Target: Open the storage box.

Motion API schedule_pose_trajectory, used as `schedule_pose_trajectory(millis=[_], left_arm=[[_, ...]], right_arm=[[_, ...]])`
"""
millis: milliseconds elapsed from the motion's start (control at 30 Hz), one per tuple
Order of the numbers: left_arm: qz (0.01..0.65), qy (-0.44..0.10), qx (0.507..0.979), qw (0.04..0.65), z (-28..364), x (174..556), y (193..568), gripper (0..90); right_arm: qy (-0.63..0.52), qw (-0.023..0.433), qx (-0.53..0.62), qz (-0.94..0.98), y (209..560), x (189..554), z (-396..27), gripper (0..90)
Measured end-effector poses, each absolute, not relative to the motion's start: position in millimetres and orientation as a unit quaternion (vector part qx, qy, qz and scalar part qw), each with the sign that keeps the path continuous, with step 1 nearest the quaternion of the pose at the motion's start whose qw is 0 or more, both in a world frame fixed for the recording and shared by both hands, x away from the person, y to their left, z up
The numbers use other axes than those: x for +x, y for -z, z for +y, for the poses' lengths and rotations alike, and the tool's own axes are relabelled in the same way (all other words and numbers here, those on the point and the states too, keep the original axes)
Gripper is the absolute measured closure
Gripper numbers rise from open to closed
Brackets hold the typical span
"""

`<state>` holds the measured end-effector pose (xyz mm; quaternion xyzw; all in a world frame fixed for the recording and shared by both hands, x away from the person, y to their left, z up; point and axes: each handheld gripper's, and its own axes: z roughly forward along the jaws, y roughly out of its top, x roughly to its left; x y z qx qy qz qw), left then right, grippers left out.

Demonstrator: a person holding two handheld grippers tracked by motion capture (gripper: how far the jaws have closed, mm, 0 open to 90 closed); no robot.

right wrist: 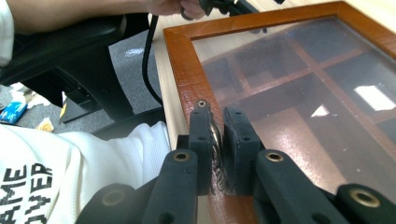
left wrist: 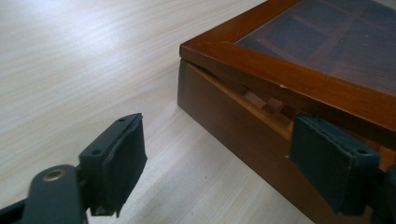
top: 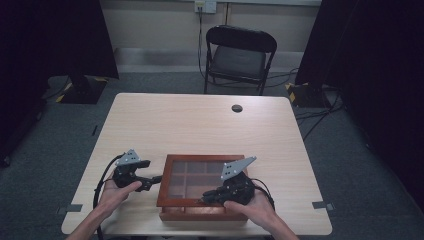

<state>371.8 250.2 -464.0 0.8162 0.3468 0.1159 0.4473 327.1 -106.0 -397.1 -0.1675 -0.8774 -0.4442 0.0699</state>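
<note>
High view, pale wood table (top: 200, 122), folding chair (top: 239, 55) behind, grey floor (top: 360, 150)

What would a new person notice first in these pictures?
A wooden box with a glass lid sits at the table's near edge. The right tongs pinch a small metal knob on the lid's near frame, and the lid is slightly lifted. The left tongs stand open at the box's left side.
</note>
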Motion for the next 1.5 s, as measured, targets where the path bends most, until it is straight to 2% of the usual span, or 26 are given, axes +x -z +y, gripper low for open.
schedule_pose_trajectory(millis=[300, 533, 700, 800, 900, 933, 967, 1167, 1300, 1500], left_arm=[[0.317, -0.091, 0.826, 0.458, 242, 368, 464, 16.3], [0.314, -0.082, 0.817, 0.476, 238, 365, 464, 16.4], [0.308, -0.094, 0.821, 0.472, 234, 364, 464, 16.9], [0.306, -0.101, 0.823, 0.469, 234, 362, 463, 17.7], [0.304, -0.103, 0.821, 0.472, 234, 360, 462, 21.7], [0.304, -0.103, 0.821, 0.472, 234, 360, 462, 22.0], [0.308, -0.104, 0.814, 0.481, 235, 360, 461, 21.8], [0.307, -0.101, 0.805, 0.497, 235, 359, 456, 20.6], [0.310, -0.099, 0.795, 0.512, 234, 358, 451, 20.3], [0.307, -0.101, 0.786, 0.527, 231, 357, 445, 19.9]], right_arm=[[0.444, 0.062, -0.166, -0.879, 376, 335, -105, 82.3], [0.445, 0.066, -0.164, -0.878, 378, 335, -105, 82.2], [0.446, 0.072, -0.165, -0.877, 382, 335, -107, 81.6], [0.449, 0.055, -0.166, -0.877, 384, 334, -111, 58.7], [0.459, 0.040, -0.186, -0.868, 385, 334, -125, 45.5], [0.459, 0.040, -0.186, -0.868, 385, 334, -125, 45.5], [0.466, 0.030, -0.203, -0.860, 386, 333, -138, 39.1], [0.479, 0.023, -0.227, -0.847, 393, 335, -162, 26.7], [0.488, 0.024, -0.218, -0.845, 393, 336, -163, 23.7], [0.492, 0.001, -0.221, -0.842, 390, 335, -164, 19.7]])
